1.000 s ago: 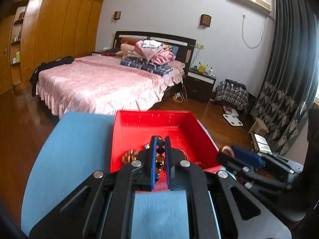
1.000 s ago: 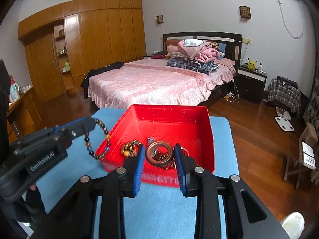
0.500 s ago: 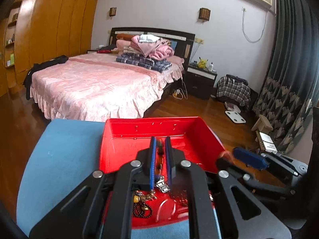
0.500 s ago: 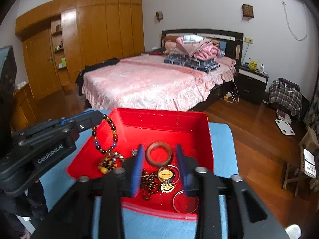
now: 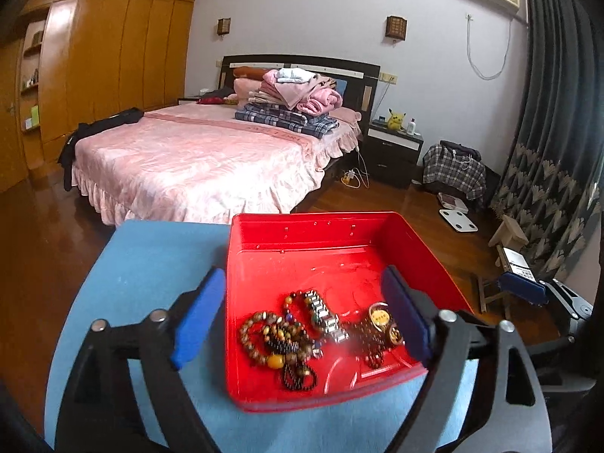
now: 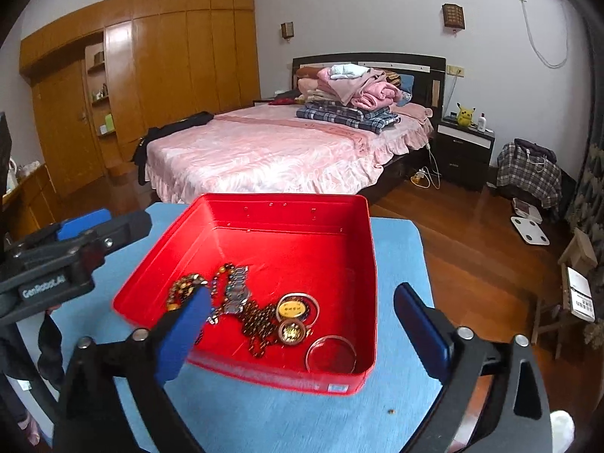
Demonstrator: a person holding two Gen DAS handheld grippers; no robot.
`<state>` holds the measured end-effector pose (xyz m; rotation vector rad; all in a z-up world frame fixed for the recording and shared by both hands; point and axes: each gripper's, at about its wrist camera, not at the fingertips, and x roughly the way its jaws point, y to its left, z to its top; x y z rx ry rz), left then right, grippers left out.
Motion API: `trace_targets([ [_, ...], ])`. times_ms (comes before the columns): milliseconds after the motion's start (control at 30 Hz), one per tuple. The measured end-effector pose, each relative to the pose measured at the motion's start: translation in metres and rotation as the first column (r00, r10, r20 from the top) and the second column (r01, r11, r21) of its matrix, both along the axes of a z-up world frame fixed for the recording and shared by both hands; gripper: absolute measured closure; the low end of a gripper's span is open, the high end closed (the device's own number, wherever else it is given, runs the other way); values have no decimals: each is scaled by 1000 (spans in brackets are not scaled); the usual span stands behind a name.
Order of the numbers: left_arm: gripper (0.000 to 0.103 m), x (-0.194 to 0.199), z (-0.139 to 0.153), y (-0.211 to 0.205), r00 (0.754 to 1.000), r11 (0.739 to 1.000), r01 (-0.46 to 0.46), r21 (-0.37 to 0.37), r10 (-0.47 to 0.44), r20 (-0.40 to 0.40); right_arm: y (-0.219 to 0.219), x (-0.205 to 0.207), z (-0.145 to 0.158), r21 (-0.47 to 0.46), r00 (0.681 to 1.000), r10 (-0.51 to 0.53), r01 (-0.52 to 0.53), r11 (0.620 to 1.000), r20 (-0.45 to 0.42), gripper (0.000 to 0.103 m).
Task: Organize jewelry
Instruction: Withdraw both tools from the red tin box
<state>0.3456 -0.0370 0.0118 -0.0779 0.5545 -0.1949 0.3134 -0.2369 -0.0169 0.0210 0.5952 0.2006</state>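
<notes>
While both pairs of tongs are held over the near edge of the red tray [image 5: 426, 249], nothing is gripped by either. The left tongs [image 5: 298, 317] are spread wide, having just been opening, and only loose jewelry is seen between the blue pads [image 5: 196, 317]. The right tongs [image 6: 302, 324] are likewise opened to their widest, having just been opening, with nothing pressed between them. The tray is set on the blue table [image 6: 287, 419]. Inside it, a heap of beaded bracelets [image 5: 275, 339] is piled at the near left, a metal link band [image 5: 324, 313] lies beside them, gold coin-like pendants [image 6: 290, 309] rest near the middle, and a clear bangle [image 6: 332, 353] lies in the near right corner.
</notes>
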Motion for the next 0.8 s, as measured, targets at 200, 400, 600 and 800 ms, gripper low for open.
trace_targets([
  [200,13,-32,8,7,1000,1000,-4,20,4,7,-6,-23,16,56,1000,12,-13,998,16,6],
  [400,9,-67,18,12,1000,1000,1,26,-2,29,-8,-52,35,97,997,51,-56,994,54,6],
  [600,8,-99,38,13,997,999,-11,36,8,70,-8,-80,49,104,994,55,-64,992,94,6],
  [800,6,-124,51,12,994,998,-38,46,33,102,-5,-101,59,97,991,61,-73,993,118,6],
])
